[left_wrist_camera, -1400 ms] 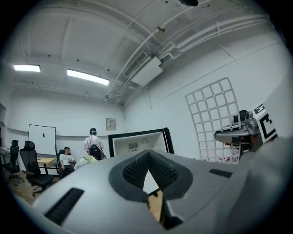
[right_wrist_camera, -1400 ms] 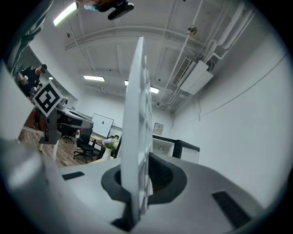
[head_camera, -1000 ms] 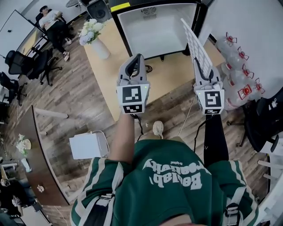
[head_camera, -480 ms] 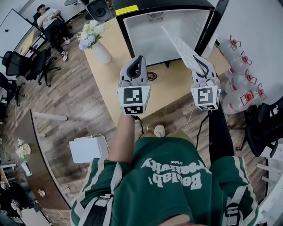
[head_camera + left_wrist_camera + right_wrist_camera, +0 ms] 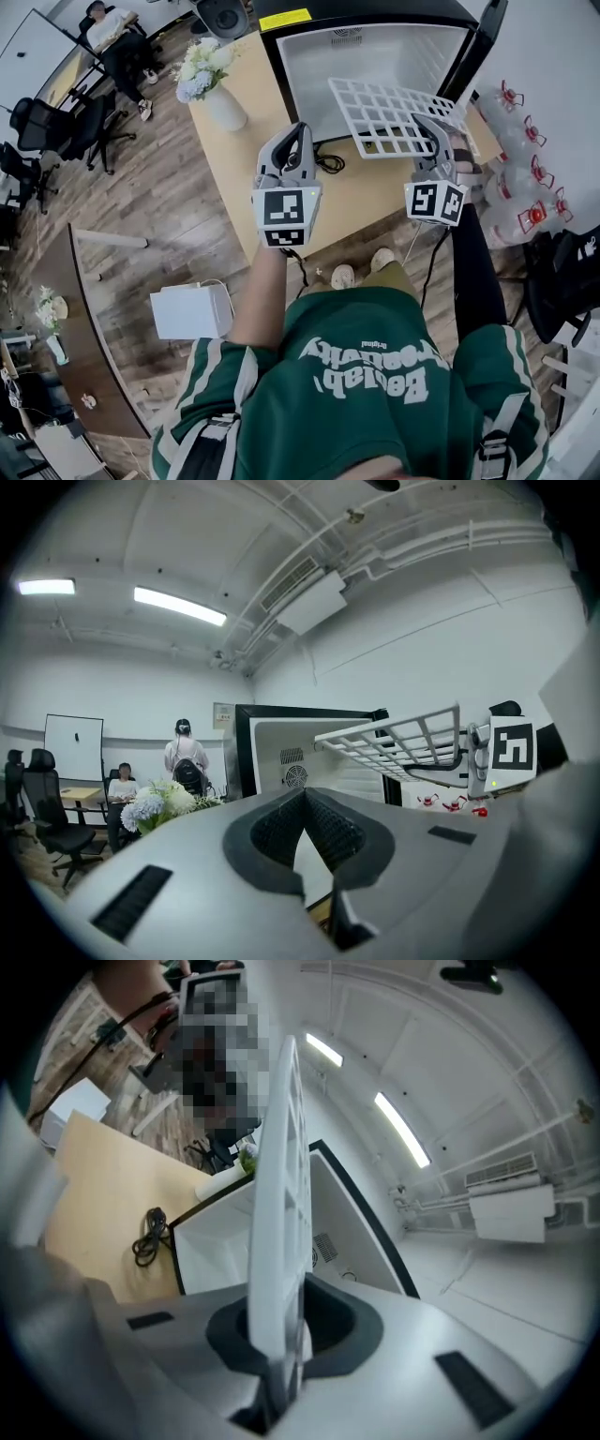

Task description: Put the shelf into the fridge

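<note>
At the left, a vase of flowers (image 5: 214,82) is seen standing on the tan table (image 5: 234,159). Beside it, the left gripper (image 5: 296,134) is held up with its jaws closed together and nothing caught between them. Further right, the white wire shelf (image 5: 386,114) is held roughly level in the air before the open fridge (image 5: 309,66), its far edge seemingly at the cabinet's mouth, and its right edge is clamped in the right gripper (image 5: 431,127), whose jaws are pressed tight on the wire.
</note>
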Action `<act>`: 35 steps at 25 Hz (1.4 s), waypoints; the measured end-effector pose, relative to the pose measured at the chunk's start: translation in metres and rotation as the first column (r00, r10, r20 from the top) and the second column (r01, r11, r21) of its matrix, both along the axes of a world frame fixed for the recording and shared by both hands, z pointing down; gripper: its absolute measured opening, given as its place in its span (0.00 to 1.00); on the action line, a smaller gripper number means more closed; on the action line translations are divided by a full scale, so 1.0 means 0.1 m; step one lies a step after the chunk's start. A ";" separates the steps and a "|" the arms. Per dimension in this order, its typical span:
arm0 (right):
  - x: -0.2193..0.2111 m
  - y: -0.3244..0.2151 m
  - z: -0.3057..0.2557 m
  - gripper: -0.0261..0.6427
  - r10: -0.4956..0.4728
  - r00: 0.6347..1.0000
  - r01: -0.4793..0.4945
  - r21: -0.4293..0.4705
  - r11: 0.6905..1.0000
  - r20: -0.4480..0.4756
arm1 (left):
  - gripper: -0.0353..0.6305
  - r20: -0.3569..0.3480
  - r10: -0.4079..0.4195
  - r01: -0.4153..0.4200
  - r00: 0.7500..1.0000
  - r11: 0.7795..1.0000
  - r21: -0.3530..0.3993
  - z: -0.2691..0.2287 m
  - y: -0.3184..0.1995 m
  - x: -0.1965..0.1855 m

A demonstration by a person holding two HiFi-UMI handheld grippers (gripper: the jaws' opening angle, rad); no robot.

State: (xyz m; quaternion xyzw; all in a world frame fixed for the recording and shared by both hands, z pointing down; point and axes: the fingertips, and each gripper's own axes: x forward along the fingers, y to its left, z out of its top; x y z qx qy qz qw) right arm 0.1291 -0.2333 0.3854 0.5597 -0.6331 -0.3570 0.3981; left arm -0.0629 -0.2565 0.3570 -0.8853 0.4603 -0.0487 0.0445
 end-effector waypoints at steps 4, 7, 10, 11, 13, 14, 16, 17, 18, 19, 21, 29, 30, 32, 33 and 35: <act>-0.03 -0.13 0.12 0.07 -0.001 0.997 0.001 0.005 1.000 -0.074 | 0.05 0.003 -0.027 0.027 1.000 1.000 -0.014 0.08 -0.07 -0.09; -0.04 -0.20 0.20 0.07 -0.008 0.994 0.008 0.004 1.000 -0.113 | 0.05 0.007 -0.048 0.048 0.999 0.998 -0.029 0.15 -0.11 -0.14; -0.12 -0.29 0.27 0.07 -0.037 0.987 0.037 -0.001 0.999 -0.159 | 0.05 -0.002 -0.062 0.062 0.998 0.996 -0.057 0.22 -0.14 -0.19; -0.14 -0.31 0.29 0.07 -0.045 0.983 0.046 -0.001 0.999 -0.178 | 0.05 -0.005 -0.069 0.069 0.998 0.996 -0.063 0.24 -0.14 -0.21; -0.19 -0.36 0.33 0.07 -0.057 0.976 0.059 0.001 0.998 -0.211 | 0.05 -0.005 -0.085 0.084 0.996 0.994 -0.068 0.27 -0.16 -0.24; -0.22 -0.38 0.35 0.07 -0.064 0.973 0.066 0.002 0.998 -0.222 | 0.05 -0.005 -0.093 0.093 0.996 0.993 -0.071 0.28 -0.17 -0.26; -0.27 -0.42 0.39 0.07 -0.075 0.967 0.078 0.000 0.997 -0.243 | 0.05 -0.010 -0.108 0.107 0.994 0.991 -0.077 0.30 -0.19 -0.29; -0.28 -0.45 0.41 0.07 -0.079 0.964 0.081 -0.002 0.997 -0.255 | 0.05 -0.012 -0.113 0.111 0.994 0.991 -0.080 0.30 -0.20 -0.30; -0.29 -0.47 0.44 0.07 -0.080 0.961 0.082 -0.005 0.997 -0.266 | 0.05 -0.014 -0.116 0.115 0.993 0.990 -0.082 0.31 -0.20 -0.31; -0.29 -0.49 0.46 0.07 -0.080 0.958 0.081 -0.007 0.997 -0.274 | 0.05 -0.016 -0.120 0.118 0.993 0.989 -0.084 0.31 -0.21 -0.31; -0.30 -0.53 0.50 0.07 -0.077 0.957 0.077 -0.011 0.997 -0.279 | 0.05 -0.022 -0.128 0.126 0.991 0.988 -0.088 0.30 -0.22 -0.33; -0.33 -0.65 0.65 0.07 -0.066 0.935 0.059 -0.031 0.998 -0.349 | 0.05 -0.023 -0.122 0.120 0.992 0.988 -0.093 0.33 -0.28 -0.32; -0.32 -0.66 0.66 0.07 -0.058 0.934 0.051 -0.030 0.998 -0.352 | 0.05 -0.024 -0.120 0.117 0.992 0.989 -0.094 0.34 -0.29 -0.31; -0.32 -0.68 0.68 0.07 -0.046 0.933 0.037 -0.030 0.999 -0.357 | 0.05 -0.025 -0.117 0.115 0.993 0.989 -0.094 0.34 -0.31 -0.31; -0.33 -0.69 0.69 0.07 -0.041 0.931 0.032 -0.031 0.999 -0.362 | 0.05 -0.027 -0.116 0.113 0.993 0.989 -0.094 0.34 -0.32 -0.31; -0.34 -0.72 0.71 0.07 -0.031 0.928 0.021 -0.030 0.999 -0.371 | 0.05 -0.031 -0.112 0.108 0.993 0.989 -0.097 0.35 -0.33 -0.30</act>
